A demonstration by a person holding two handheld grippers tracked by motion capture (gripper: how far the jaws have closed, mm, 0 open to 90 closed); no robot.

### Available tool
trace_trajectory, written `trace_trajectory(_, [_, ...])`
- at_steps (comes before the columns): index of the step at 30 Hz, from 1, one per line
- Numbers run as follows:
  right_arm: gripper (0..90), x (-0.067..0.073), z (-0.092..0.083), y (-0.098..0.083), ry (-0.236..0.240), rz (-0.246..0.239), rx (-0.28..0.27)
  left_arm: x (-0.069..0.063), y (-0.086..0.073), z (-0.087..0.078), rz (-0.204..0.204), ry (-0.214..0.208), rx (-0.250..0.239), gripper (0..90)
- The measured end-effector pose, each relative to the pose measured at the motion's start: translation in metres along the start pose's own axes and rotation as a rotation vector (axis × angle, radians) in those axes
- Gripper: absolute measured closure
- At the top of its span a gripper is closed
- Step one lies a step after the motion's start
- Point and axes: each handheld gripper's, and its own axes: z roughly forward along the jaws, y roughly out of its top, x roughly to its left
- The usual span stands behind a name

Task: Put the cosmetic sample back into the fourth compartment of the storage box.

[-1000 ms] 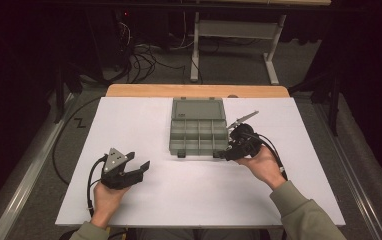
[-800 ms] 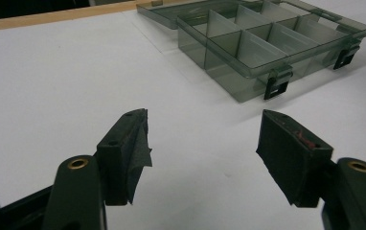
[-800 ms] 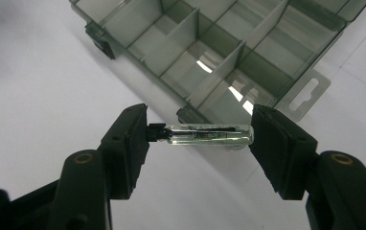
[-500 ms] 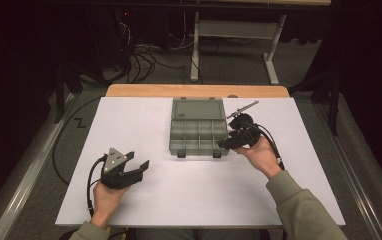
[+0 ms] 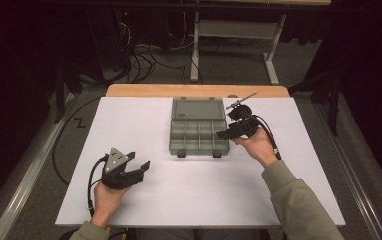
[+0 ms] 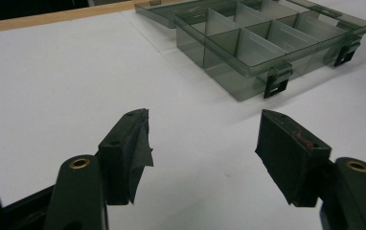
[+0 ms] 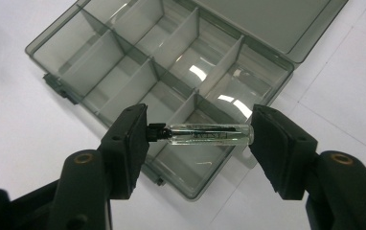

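Note:
A smoky clear organizer box lies open on the white table, its lid flat behind it and its compartments bare. My right gripper hovers at the box's right edge, shut end to end on a small glass vial with a black cap. In the right gripper view the vial hangs over the near compartments of the box. My left gripper rests on the table near the front left with its jaws open and nothing between them. The box lies ahead of it to the right.
The white table ends in a wooden strip at the back. Beyond it are floor cables and a metal desk frame. Each gripper trails a black cable.
My right hand has carried the vial away from the front edge, up along the box's right side. The left gripper has stayed put.

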Motion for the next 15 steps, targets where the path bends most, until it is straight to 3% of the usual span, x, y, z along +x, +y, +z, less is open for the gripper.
trace_trajectory(15, [40.7,-0.008,0.015,0.015,-0.038,0.023,0.032,0.000,0.000,0.000,0.000,-0.002,-0.007,35.6])
